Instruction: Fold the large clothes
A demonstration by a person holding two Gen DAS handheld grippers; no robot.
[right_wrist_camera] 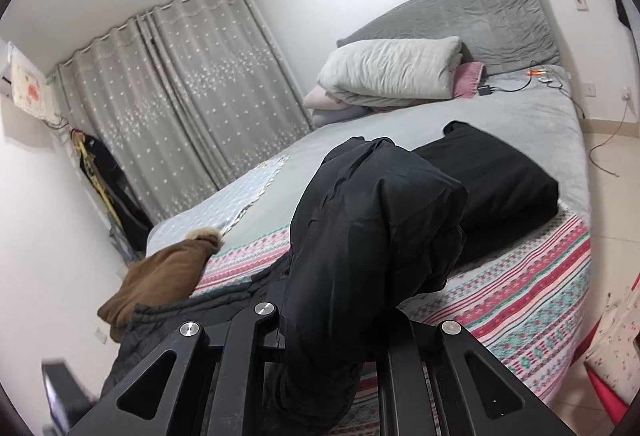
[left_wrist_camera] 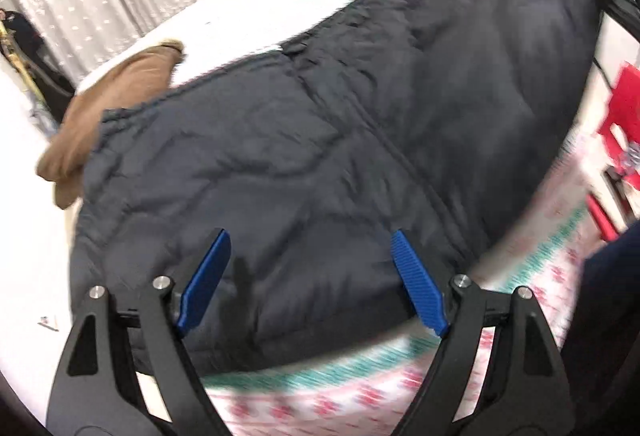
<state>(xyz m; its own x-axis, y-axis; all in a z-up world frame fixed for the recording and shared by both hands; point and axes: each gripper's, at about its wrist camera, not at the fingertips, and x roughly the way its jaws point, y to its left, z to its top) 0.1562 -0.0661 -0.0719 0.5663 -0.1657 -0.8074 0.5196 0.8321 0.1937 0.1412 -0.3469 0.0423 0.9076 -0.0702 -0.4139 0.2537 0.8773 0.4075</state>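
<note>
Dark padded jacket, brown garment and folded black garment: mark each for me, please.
Dark padded jacket [left_wrist_camera: 320, 156]: left wrist view, on its quilted middle panel.
Brown garment [right_wrist_camera: 160, 276]: right wrist view, on its bunched body at the bed's edge.
Folded black garment [right_wrist_camera: 500, 176]: right wrist view, on its flat top.

You find no readable text, label, brand, number or sign in either wrist view; the blur over the left view and the small size of distant things leave any print there illegible.
</note>
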